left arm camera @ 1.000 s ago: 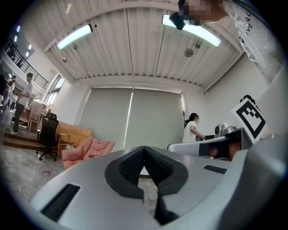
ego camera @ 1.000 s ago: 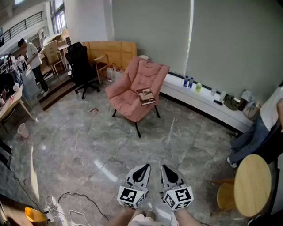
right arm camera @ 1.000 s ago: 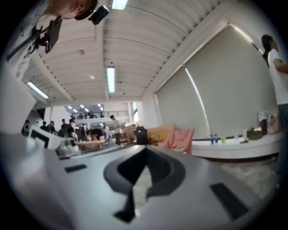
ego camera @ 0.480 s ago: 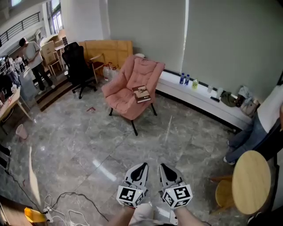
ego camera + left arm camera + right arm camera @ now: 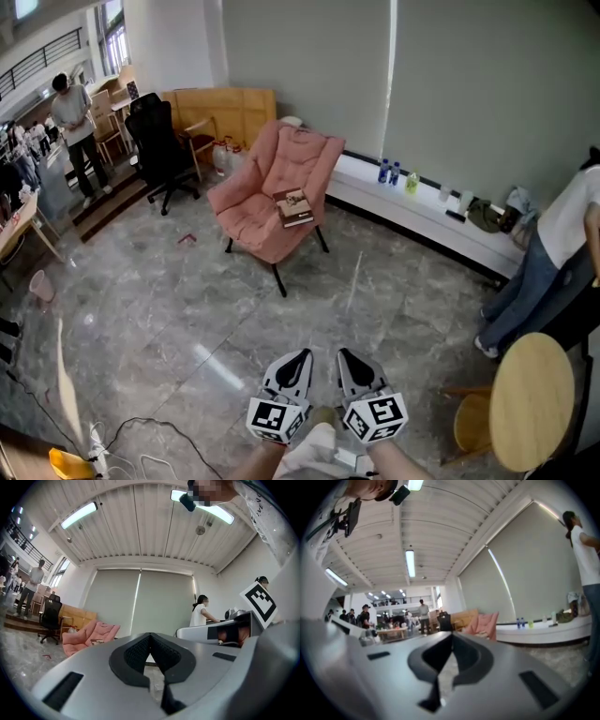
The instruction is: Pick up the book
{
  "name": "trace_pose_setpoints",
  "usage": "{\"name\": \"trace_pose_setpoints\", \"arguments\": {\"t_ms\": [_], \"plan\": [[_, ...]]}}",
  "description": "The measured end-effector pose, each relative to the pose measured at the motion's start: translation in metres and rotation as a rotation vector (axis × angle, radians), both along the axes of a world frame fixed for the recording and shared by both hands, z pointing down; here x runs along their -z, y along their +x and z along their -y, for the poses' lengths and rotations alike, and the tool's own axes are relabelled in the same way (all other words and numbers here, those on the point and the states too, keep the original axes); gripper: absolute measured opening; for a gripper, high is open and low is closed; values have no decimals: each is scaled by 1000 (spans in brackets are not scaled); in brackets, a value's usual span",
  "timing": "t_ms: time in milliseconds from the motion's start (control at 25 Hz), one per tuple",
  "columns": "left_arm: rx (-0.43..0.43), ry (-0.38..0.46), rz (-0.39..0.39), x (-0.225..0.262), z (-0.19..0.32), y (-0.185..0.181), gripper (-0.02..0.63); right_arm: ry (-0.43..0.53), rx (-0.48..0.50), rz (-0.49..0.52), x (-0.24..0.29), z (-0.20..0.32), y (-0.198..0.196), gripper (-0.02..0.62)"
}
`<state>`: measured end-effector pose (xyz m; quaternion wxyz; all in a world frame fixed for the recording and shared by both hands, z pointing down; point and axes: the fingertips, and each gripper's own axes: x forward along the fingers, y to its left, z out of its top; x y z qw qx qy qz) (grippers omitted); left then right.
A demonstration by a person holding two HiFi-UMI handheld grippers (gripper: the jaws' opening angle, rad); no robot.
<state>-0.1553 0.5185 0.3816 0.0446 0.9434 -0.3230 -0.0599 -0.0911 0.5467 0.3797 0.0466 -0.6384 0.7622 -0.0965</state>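
Note:
The book (image 5: 293, 206) lies flat on the seat of a pink armchair (image 5: 253, 211) far across the marble floor. My left gripper (image 5: 302, 355) and right gripper (image 5: 345, 355) are held side by side low in the head view, well short of the chair, both shut and empty. In the left gripper view the left gripper (image 5: 150, 635) has its jaw tips touching, and the armchair (image 5: 86, 637) with the book (image 5: 97, 641) shows small at the left. In the right gripper view the right gripper (image 5: 452, 634) is shut, with the armchair (image 5: 486, 623) beyond it.
A black office chair (image 5: 155, 141) and wooden panels (image 5: 225, 111) stand left of the armchair. A white ledge (image 5: 403, 211) with bottles runs along the wall. A round wooden table (image 5: 532, 398) and a person (image 5: 553, 267) are at the right; cables (image 5: 141, 441) lie at lower left.
The armchair and book have drifted left in the head view as I walk. Both grippers stay side by side and shut. The person at the right shows more.

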Motion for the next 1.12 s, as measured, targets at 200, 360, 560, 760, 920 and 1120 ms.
{"name": "trace_pose_setpoints", "arguments": {"t_ms": [200, 360, 560, 760, 920, 1120], "plan": [[-12, -13, 7, -5, 31, 30, 21, -7, 14, -35, 0, 31, 24, 14], [-22, -14, 0, -4, 63, 58, 21, -6, 14, -47, 0, 59, 49, 14], [-31, -8, -9, -2, 103, 87, 21, -7, 22, -67, 1, 98, 73, 14], [-29, -14, -3, -6, 131, 101, 21, 1, 24, -70, 2, 126, 86, 14], [-21, -16, 8, -6, 143, 99, 21, -24, 22, -48, -5, 135, 92, 14], [46, -24, -1, -4, 164, 79, 21, -44, 61, -52, -11, 153, 82, 14]]}}
